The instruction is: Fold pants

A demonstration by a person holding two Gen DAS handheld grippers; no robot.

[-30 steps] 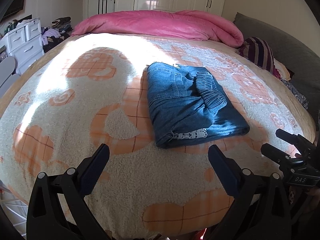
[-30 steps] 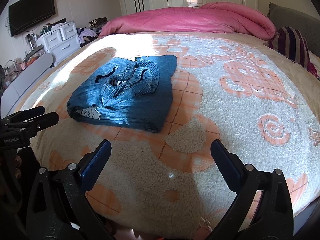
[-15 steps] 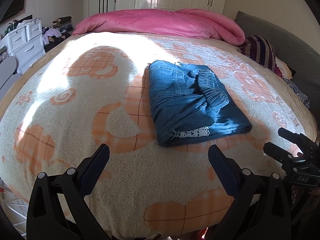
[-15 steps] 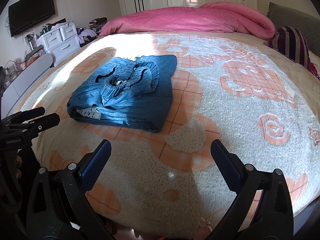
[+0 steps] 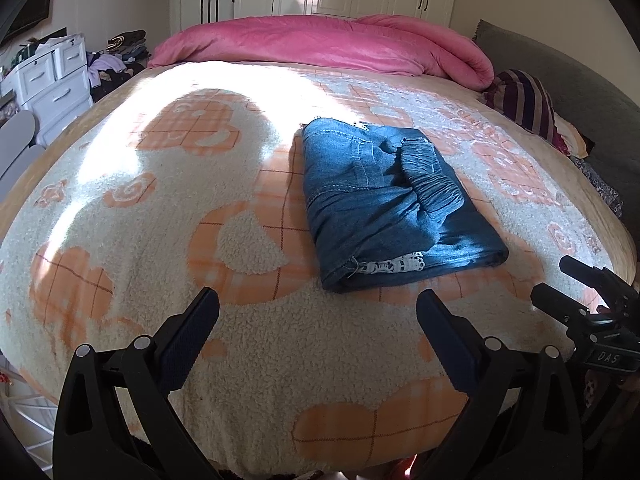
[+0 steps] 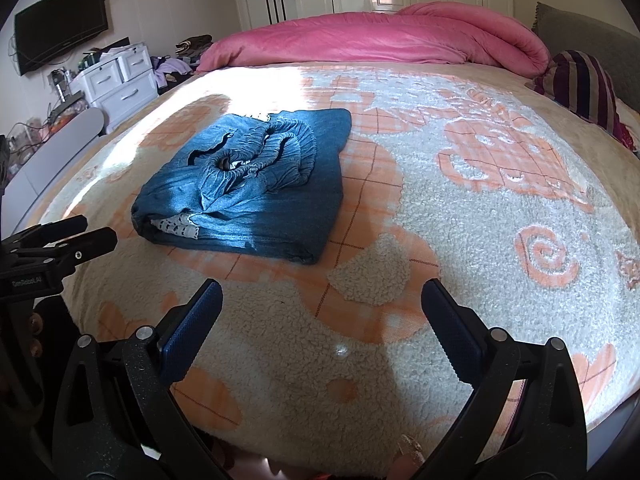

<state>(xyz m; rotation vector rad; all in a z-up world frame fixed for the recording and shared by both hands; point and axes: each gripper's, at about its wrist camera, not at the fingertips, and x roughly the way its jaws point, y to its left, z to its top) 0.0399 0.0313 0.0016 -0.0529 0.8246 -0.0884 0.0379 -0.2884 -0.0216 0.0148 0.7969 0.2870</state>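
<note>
Blue denim pants (image 5: 384, 204) lie folded into a compact rectangle on the cream and orange blanket (image 5: 160, 208), elastic waistband on top and white lace trim showing at the near edge. In the right wrist view the same pants (image 6: 248, 188) sit to the left of centre. My left gripper (image 5: 318, 312) is open, held back from the pants over the bed's near edge with nothing between its fingers. My right gripper (image 6: 322, 304) is open too, empty, to the right of the pants. Each gripper shows at the side of the other's view.
A pink duvet (image 5: 328, 44) is bunched at the far end of the bed. A striped cushion (image 5: 528, 100) lies at the right by the grey headboard (image 5: 568, 92). White drawers (image 6: 116, 80) and piled clothes stand left of the bed; a TV (image 6: 60, 24) hangs on the wall.
Both grippers have drawn back slightly from the bed; the pants lie unmoved. Both stay open.
</note>
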